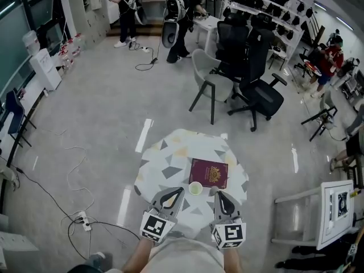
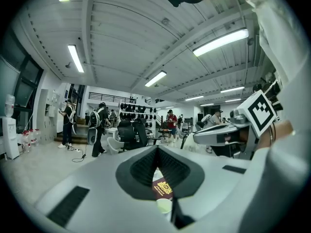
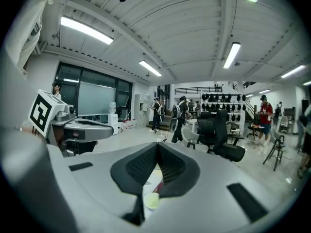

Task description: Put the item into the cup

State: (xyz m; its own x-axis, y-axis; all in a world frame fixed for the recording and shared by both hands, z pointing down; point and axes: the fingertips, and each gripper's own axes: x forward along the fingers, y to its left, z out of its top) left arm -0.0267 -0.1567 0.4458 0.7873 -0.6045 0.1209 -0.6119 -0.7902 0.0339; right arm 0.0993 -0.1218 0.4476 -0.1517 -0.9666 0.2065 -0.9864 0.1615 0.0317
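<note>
On the round white counter (image 1: 165,159) flecked with grey and pale yellow shards, the small pale green cup (image 1: 195,189) stands upright near your edge. The flat maroon booklet (image 1: 209,173) with a gold crest lies just beyond the cup, its near edge close beside the rim. Your left hand-held gripper (image 1: 180,191) and your right hand-held gripper (image 1: 217,193) sit low on either side of the cup, near it but apart from it, each with its jaws drawn together tip to tip and nothing caught between them.
</note>
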